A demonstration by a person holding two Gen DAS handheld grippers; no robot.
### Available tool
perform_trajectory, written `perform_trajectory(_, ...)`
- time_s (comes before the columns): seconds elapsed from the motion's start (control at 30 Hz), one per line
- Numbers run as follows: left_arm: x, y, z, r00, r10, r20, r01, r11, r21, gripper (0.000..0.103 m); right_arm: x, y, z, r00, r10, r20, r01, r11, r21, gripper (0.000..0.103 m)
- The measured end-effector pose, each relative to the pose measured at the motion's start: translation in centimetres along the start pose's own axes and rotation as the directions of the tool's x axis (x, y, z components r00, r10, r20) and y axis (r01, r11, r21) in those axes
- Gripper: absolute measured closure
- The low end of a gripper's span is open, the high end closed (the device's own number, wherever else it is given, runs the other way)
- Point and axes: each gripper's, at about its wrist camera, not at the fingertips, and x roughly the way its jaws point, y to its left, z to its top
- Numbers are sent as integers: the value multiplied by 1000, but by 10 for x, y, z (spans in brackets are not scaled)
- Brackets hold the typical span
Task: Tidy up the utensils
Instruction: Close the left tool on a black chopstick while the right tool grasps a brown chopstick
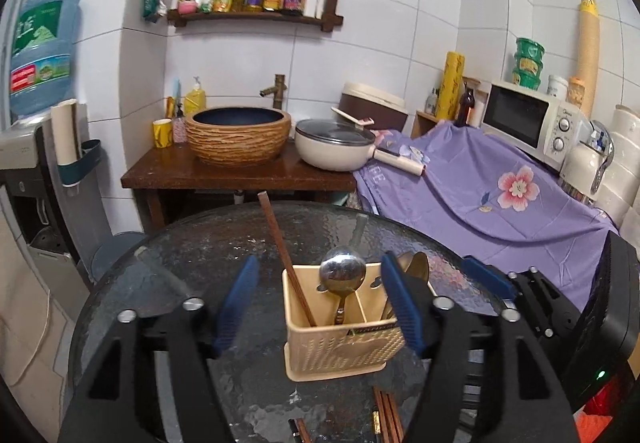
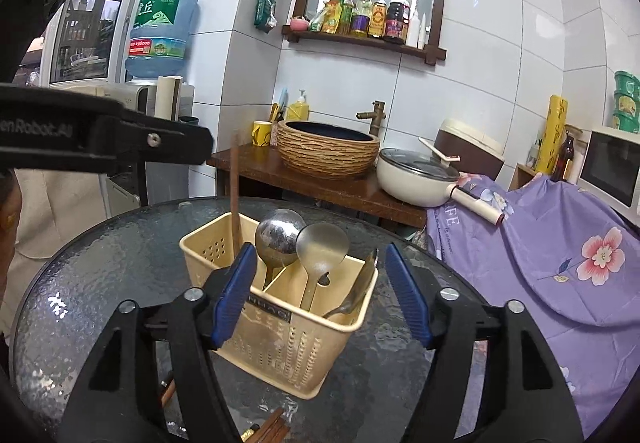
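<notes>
Both grippers are held wide apart and empty: left gripper (image 1: 318, 307), right gripper (image 2: 320, 295). Spoons (image 2: 280, 231) and one chopstick (image 1: 286, 259) already stand in the beige caddy (image 2: 280, 347). Remaining chopsticks (image 1: 386, 413) lie on the glass table (image 1: 160, 263) just before it; these should be pinched mid-shaft and dropped upright beside the standing chopstick.

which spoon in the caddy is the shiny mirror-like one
The round-bowled spoon standing in the beige caddy beside the wooden chopstick. Its bowl reflects the room; the spoon to its right is dull, matte grey.
</notes>
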Motion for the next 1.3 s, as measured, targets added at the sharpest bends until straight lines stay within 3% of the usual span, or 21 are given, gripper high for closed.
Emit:
perform_trajectory(0.17, -13, 6, -31, 999, 17, -40, -17, 1000, 16, 25, -24, 0, -19, 998, 29, -62, -28, 999, 24, 29)
perform_trajectory(0.33, 0, 13, -90, 980, 39, -197, -32, 999, 39, 27, -34, 9, -62, 972, 104, -212, -98, 994, 40, 28)
perform_trajectory(0.5, 9, 19, -140, 949, 51, -310, -39, 998, 43, 46, -40, 20, -107, 942, 96, -321, -86, 995, 46, 28)
perform_trajectory(0.67, 13, 19, -176, 921, 40, -388, -23, 999, 49, 57, -39, 31, -136, 907, 119, -405, -98, 992, 73, 28)
perform_trajectory(0.93, 20, 9, -194, 903, 28, -429, -2, 998, 61, 67, -31, 39, -159, 870, 111, -480, -73, 993, 98, 37)
perform_trajectory(1.3, 23, 5, -203, 898, 22, -439, -1, 999, 47, 73, -26, 33, -160, 852, 130, -508, -52, 985, 164, 48)
